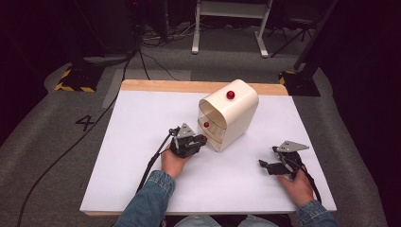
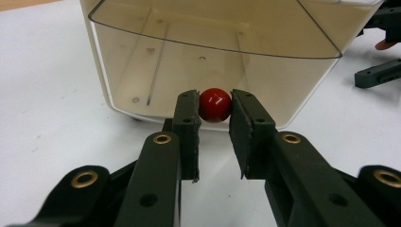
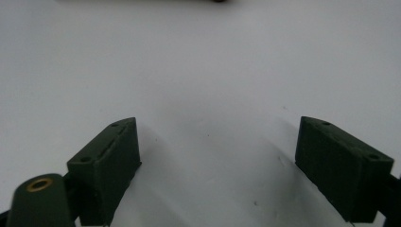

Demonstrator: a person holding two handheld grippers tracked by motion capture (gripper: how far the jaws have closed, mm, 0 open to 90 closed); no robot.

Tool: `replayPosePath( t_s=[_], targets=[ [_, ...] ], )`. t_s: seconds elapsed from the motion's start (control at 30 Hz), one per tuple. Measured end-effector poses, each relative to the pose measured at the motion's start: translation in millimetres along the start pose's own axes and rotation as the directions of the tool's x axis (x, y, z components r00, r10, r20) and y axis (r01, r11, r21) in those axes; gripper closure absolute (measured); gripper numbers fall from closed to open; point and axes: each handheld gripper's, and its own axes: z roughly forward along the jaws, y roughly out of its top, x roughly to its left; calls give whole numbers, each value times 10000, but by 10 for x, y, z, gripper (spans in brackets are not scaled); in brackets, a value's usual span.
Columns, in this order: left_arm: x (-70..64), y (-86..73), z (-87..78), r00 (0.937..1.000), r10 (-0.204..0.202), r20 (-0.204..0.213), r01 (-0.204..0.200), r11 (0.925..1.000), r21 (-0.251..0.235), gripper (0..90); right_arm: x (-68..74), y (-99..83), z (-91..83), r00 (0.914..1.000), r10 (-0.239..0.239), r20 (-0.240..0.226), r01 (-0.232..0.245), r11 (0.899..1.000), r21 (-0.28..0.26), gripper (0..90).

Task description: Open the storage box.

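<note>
1. Nearest to me in the high view, bottom of frame: my two denim sleeves come in, left hand [image 1: 171, 161] just left of centre, right hand [image 1: 297, 184] toward the lower right.
2. My right gripper [image 1: 268, 166] sits over bare white table [image 1: 142, 142] at the lower right, well apart from everything else. In the right gripper view its jaws are spread wide with nothing between them, just the white surface underneath.
3. My left gripper [image 1: 202, 138] is right of my left hand, nosed up against the front of the cream drawer unit [image 1: 236, 111] in the middle of the frame.
4. In the left gripper view its jaws are clamped on the red knob [image 2: 215, 105] of the bottom drawer [image 2: 142, 80], one pad touching each side of the ball. That's centre frame, just below middle. I can see through the drawer's clear front.
5. Above it, another clear drawer [image 2: 213, 28] crosses the top of that view.
6. Further back in the high view, there's another red knob [image 1: 230, 94] on top of the unit, upper centre.
7. Beyond the table's wooden far edge: grey floor, cables, a white stand [image 1: 231, 23].
</note>
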Motion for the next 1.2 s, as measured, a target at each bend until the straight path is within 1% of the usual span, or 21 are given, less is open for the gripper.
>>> replayPosePath(
  t_s=[0.07, 0.13, 0.23, 0.3, 0.33, 0.37, 0.4, 0.53, 0.6, 0.63, 0.67, 0.7, 0.73, 0.83, 0.87, 0.93, 1.07, 1.2],
  targets=[
    [2, 1, -5, 10000, 22, -26, -22, 10000, 5, 733, 0, 0, 0, 10000, 4, -2, -4, 10000, 1, 148],
    [7, 4, -22, 10000, -52, 40, 52, 10000, 72, 733, 0, 0, 0, 10000, 2, -2, -2, 10000, -3, 148],
    [8, 1, -64, 9999, 100, 19, -100, 9998, 184, 734, 2, 0, 0, 10000, -5, 8, 5, 10000, -3, 148],
    [3, -7, -111, 9997, 240, -4, -239, 9993, 277, 734, 1, -1, 0, 10000, -2, 1, 2, 10000, -6, 148],
    [-2, -13, -137, 9996, 267, -36, -266, 9993, 265, 734, 2, -1, -1, 10000, -32, 18, 32, 10000, -8, 149],
    [-10, -28, -198, 9995, 306, -65, -304, 9991, 291, 734, 2, -1, -1, 10000, -31, 18, 32, 10000, -13, 149],
    [-10, -28, -198, 9995, 306, -65, -304, 9991, 291, 734, 2, -1, -1, 10000, -31, 18, 32, 10000, -13, 149],
    [-18, -68, -324, 9990, 424, -151, -418, 9984, 378, 734, 0, -1, 0, 10000, 0, -6, 0, 10000, -8, 149],
    [-20, -113, -412, 9991, 404, -127, -399, 9985, 365, 734, -3, 0, 1, 10000, 37, -26, -37, 10000, 6, 150],
    [-20, -113, -412, 9991, 404, -127, -399, 9985, 365, 734, -3, 0, 1, 10000, 37, -26, -37, 10000, 6, 150],
    [-21, -140, -467, 9990, 412, -149, -406, 9984, 382, 734, -4, 0, 1, 10000, 41, -36, -41, 10000, 10, 151],
    [-21, -140, -467, 9990, 412, -149, -406, 9984, 382, 734, -4, 0, 1, 10000, 52, -53, -52, 10000, 7, 151],
    [-24, -169, -521, 9990, 416, -179, -410, 9987, 309, 734, -6, 0, 2, 10000, 60, -64, -60, 10000, 8, 151],
    [-27, -206, -596, 9986, 463, -266, -454, 9984, 327, 734, -12, 1, 4, 9999, 95, -101, -95, 10000, 24, 152],
    [-32, -218, -618, 9989, 402, -234, -395, 9987, 329, 734, -15, 1, 5, 9999, 111, -128, -111, 9999, 20, 152],
    [-29, -226, -640, 9986, 464, -272, -455, 9984, 332, 734, -17, 1, 5, 9998, 130, -146, -129, 9999, 35, 152],
    [-32, -248, -707, 9992, 288, -286, -277, 9989, 384, 734, -21, 1, 6, 9997, 162, -198, -161, 9999, 47, 154],
    [-21, -276, -746, 9993, 280, -265, -269, 9988, 412, 733, -21, 1, 5, 9997, 167, -199, -166, 9998, 54, 154]
  ],
)
